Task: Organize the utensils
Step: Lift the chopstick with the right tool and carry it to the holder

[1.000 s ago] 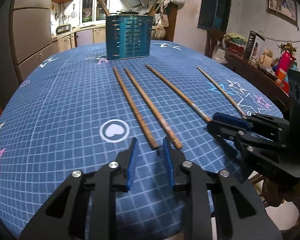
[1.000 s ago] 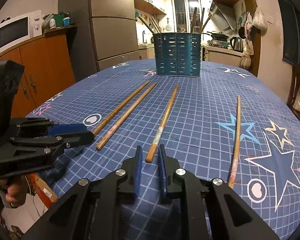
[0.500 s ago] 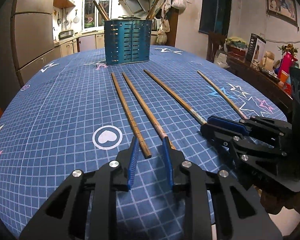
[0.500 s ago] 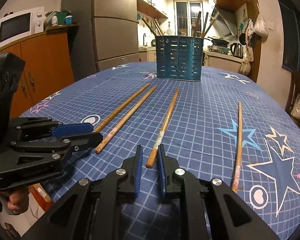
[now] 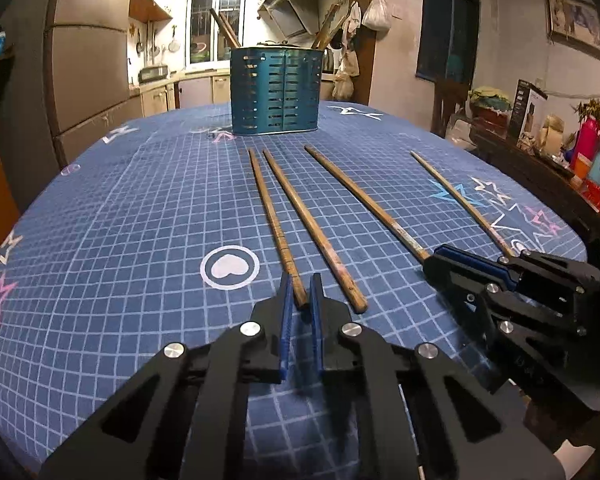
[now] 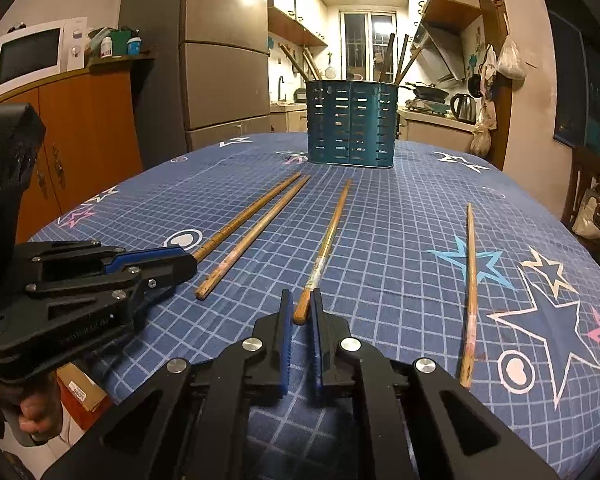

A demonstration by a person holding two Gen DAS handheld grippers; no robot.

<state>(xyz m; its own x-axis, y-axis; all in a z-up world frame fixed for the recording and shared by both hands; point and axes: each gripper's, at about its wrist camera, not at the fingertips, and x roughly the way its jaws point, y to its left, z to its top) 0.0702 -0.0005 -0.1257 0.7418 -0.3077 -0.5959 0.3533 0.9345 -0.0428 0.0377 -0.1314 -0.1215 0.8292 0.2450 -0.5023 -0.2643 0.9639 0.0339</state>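
Several wooden chopsticks lie side by side on the blue star-print tablecloth [image 5: 120,220], pointing at a blue slotted utensil holder [image 5: 276,92] [image 6: 350,124] with more sticks standing in it. My left gripper [image 5: 300,286] [image 6: 184,258] is closing tight on the near end of the leftmost chopstick [image 5: 270,212] [image 6: 252,210], pads against it. My right gripper [image 6: 301,300] [image 5: 440,258] is closing likewise on the near end of the third chopstick [image 6: 330,236] [image 5: 364,200]. The second chopstick [image 5: 308,220] and the far-right chopstick [image 6: 471,280] lie untouched.
A fridge [image 6: 224,80] and a wooden cabinet [image 6: 88,140] with a microwave [image 6: 32,56] stand left of the table. A cluttered sideboard [image 5: 540,152] runs along the right. A hand [image 6: 32,412] holds the left gripper's handle below the table's near edge.
Both grippers' jaws were slightly apart around the chopstick ends and have now closed onto them. Both views have tipped up a little; the hands have stayed in place.
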